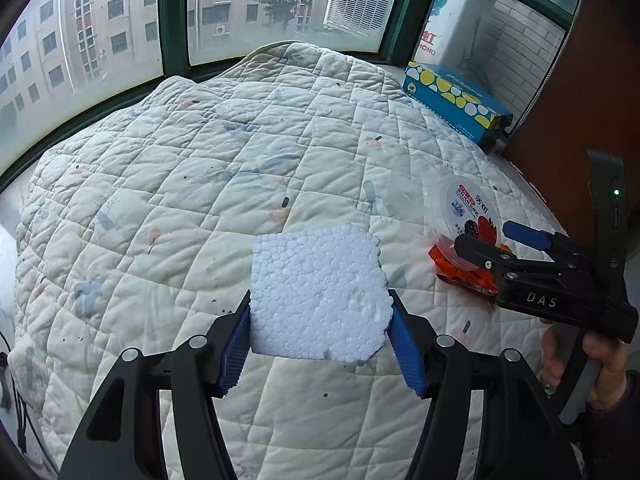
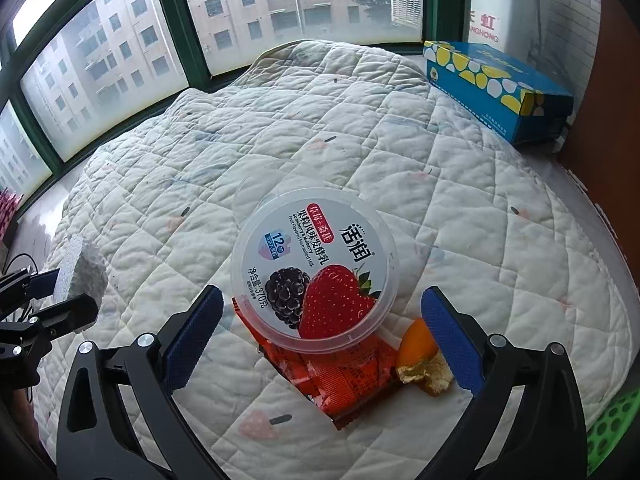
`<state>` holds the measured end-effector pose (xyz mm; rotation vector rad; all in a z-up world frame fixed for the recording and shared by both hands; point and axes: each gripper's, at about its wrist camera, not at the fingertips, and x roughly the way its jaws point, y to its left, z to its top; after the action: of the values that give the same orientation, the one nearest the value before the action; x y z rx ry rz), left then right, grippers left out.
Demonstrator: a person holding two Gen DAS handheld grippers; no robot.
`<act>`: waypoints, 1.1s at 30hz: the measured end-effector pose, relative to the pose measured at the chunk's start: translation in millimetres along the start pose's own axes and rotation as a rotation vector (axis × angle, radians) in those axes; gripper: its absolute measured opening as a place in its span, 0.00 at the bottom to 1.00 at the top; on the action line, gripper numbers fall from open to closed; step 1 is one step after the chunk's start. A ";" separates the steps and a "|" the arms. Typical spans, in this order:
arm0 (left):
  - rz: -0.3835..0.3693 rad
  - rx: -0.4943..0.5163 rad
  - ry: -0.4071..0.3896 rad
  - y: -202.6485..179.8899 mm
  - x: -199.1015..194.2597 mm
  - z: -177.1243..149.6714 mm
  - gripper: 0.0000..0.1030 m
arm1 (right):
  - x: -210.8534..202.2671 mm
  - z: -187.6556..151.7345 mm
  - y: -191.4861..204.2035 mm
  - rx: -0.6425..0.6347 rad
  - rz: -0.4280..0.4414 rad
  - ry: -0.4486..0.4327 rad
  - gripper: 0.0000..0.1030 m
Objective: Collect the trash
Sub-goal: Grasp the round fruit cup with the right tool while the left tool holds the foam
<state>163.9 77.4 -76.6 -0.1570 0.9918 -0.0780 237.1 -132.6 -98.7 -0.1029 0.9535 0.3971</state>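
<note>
Black linkage arms are filling the bottom of both wrist views, nearest the lens. Beyond them the quilt (image 1: 200,184) is spreading over the whole bed as far as the window, soft and puckered, so anything lying on it is probably sinking a little and giving under a push.

Next in size, the foam block (image 1: 320,296) is sitting between the blue pads of the left gripper (image 1: 322,344), whose jaws are pressing on its two side edges. It looks very light and crumbly; its beaded surface is already showing dents, so a firm squeeze is likely to crush or shed it. Holding it by the flat edges, as now, seems right.

Over by the right gripper (image 2: 320,344), the yogurt tub (image 2: 314,268) is lying on the quilt between the wide-apart jaws, lid facing the camera, touching neither pad. It appears to be thin clear plastic, light, smooth and probably slippery, and it may flex if pinched across the wall. Closing across the rim, its stiffest part, is likely the safest hold.

Under the tub's near edge the red wrapper (image 2: 340,384) is lying flat: limp, crinkly film, hard to pinch off soft cloth unless an edge is caught.

Smallest, the orange peel (image 2: 416,342) and a pale crumbly scrap (image 2: 426,374) are resting just inside the right pad, both soft and liable to break apart.
</note>
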 end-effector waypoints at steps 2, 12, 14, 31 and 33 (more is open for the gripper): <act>-0.001 -0.001 0.003 -0.1 1.5 -0.3 0.59 | 3.5 0.9 1.1 -0.007 -0.005 0.000 0.95; -0.010 -0.007 0.011 -3.6 5.0 0.3 0.59 | 14.1 4.4 2.3 -0.012 -0.026 0.001 0.90; -0.008 -0.004 0.009 -4.8 4.1 0.3 0.59 | 9.2 3.3 0.9 -0.007 -0.032 -0.011 0.90; -0.071 0.066 -0.042 -57.1 -26.1 -6.0 0.59 | -101.2 -35.7 -26.4 0.087 -0.025 -0.137 0.90; -0.081 0.085 -0.044 -67.8 -28.9 -6.7 0.59 | -114.0 -43.8 -33.2 0.102 -0.034 -0.147 0.90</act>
<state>142.9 13.8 -45.0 -0.1203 0.9361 -0.1904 157.2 -207.0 -34.6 0.0032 0.8243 0.3195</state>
